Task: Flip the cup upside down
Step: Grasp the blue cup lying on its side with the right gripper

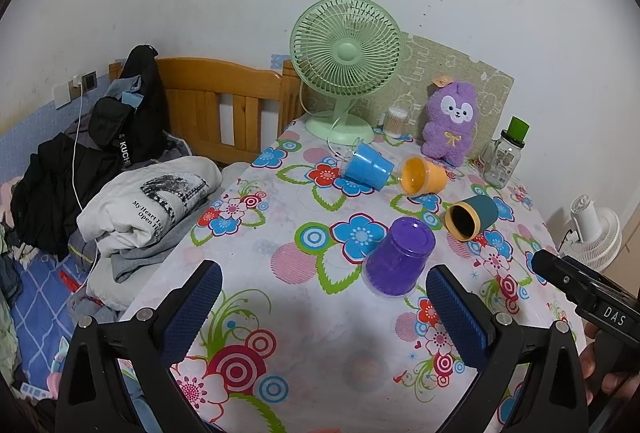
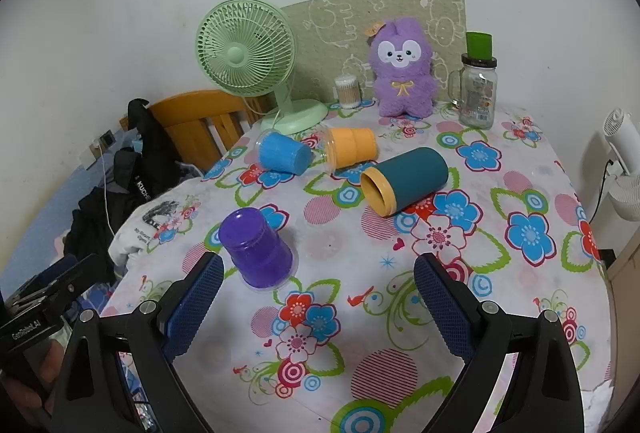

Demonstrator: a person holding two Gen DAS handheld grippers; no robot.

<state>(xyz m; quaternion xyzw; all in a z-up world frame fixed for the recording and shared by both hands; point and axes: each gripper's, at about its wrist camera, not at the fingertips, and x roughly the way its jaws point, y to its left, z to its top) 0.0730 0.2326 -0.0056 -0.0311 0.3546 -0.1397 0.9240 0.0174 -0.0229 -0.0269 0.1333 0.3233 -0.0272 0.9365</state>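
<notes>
from the left wrist view, the left gripper (image 1: 324,297) hangs over the near part of the bench (image 1: 248,265) with its fingers (image 1: 192,309) wide apart and nothing between them. the purple cup (image 1: 398,257) already stands mouth down just beyond the right finger. the blue cup (image 1: 368,165), orange cup (image 1: 424,177) and teal cup (image 1: 474,219) lie on their sides farther back.

from the right wrist view, the right gripper (image 2: 320,297) also has its fingers (image 2: 444,305) spread and empty, with the purple cup (image 2: 258,249) near its left finger and the teal cup (image 2: 404,179) ahead. a cup on its side would likely roll if nudged by one finger first. a reach to the far cups could bump the green fan (image 2: 248,53) or glass jar (image 2: 476,89).
</notes>
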